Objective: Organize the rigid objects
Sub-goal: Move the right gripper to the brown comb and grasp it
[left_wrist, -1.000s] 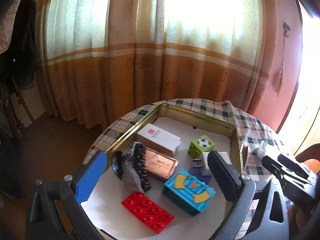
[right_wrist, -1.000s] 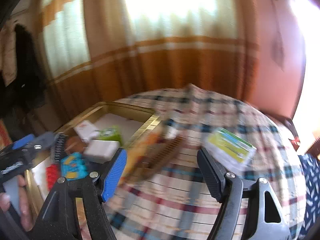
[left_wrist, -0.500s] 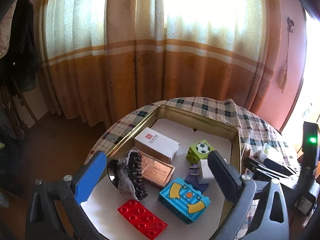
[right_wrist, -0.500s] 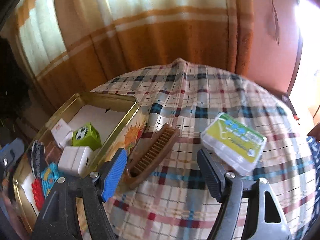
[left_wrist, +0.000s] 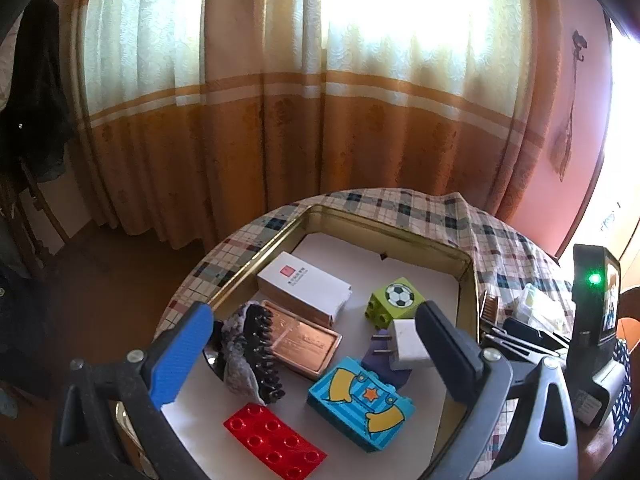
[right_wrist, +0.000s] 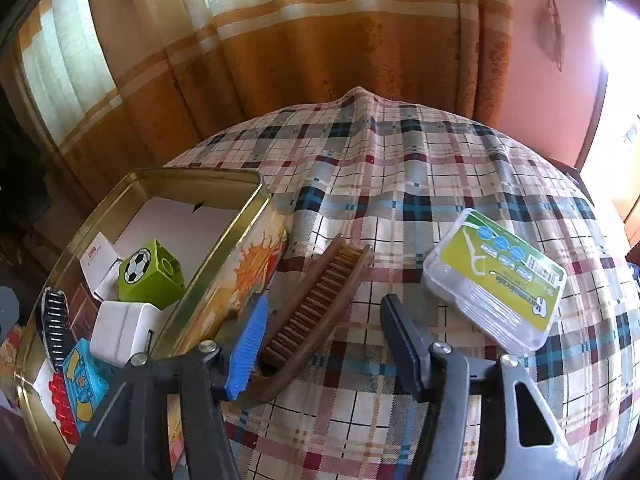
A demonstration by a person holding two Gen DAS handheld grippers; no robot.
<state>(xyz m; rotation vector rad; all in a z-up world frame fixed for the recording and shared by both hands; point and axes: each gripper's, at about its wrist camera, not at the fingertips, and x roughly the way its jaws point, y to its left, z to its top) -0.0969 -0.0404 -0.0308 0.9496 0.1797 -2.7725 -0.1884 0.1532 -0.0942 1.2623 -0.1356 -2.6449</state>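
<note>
A gold tin box (left_wrist: 464, 256) (right_wrist: 224, 240) stands on the plaid table. In it lie a white carton (left_wrist: 304, 286), a green football cube (left_wrist: 394, 300) (right_wrist: 150, 272), a white plug adapter (left_wrist: 408, 344) (right_wrist: 124, 330), a blue toy brick (left_wrist: 360, 402), a red brick (left_wrist: 276, 446), a copper plate (left_wrist: 304, 342) and a black hair claw (left_wrist: 262, 354). My left gripper (left_wrist: 312, 356) is open and empty above the box. My right gripper (right_wrist: 324, 344) is open, low over the table, with a wooden brush (right_wrist: 316, 304) lying between its fingers. A clear floss-pick box (right_wrist: 496, 280) lies to the right.
The plaid tablecloth (right_wrist: 400, 168) covers a round table that drops off toward orange curtains (left_wrist: 300, 140) behind. The right gripper's body (left_wrist: 592, 320) shows at the right edge of the left wrist view. A chair and dark clothes (left_wrist: 28, 120) stand at far left.
My right gripper has swung down and forward over the table, so the wooden brush now lies between its fingers. My left gripper has hardly moved above the box.
</note>
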